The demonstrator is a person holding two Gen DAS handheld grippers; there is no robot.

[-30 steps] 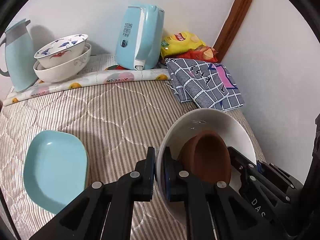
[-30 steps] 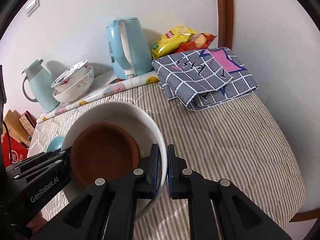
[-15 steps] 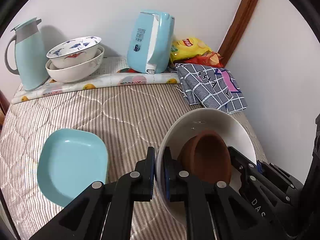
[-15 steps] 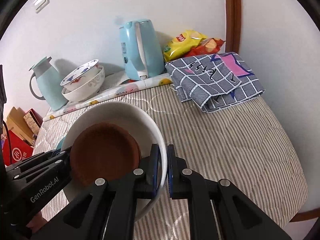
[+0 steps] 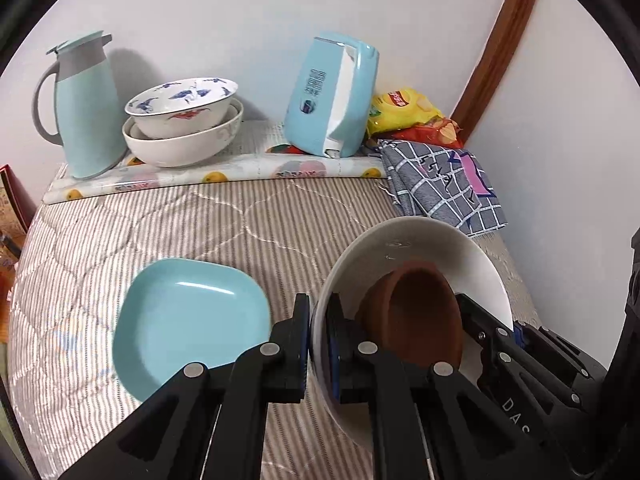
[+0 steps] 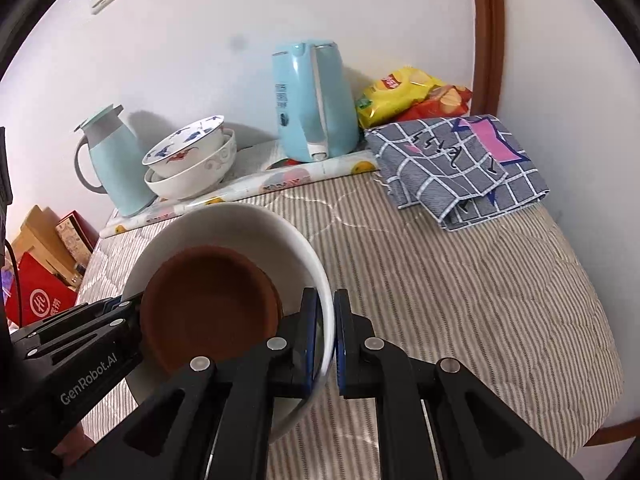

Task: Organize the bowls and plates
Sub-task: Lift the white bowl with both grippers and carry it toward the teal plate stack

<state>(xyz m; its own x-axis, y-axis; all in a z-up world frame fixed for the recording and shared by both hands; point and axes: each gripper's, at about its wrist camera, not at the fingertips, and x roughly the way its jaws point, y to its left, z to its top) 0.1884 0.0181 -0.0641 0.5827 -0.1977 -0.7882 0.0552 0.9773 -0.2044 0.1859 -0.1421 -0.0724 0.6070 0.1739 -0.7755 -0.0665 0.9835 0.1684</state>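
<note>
Above striped cloth (image 6: pixel 460 280), "GenRobot.AI" left gripper (image 6: pixel 132 312) and right gripper (image 6: pixel 325 334) fingers pinching white bowl (image 6: pixel 240 224) rim

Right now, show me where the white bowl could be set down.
Free: the striped cover between the white bowl and the checked cloth, and the strip between the blue plate and the fruit-print mat. Crowded: the back wall, with jug, stacked bowls, kettle, snack bags.
</note>
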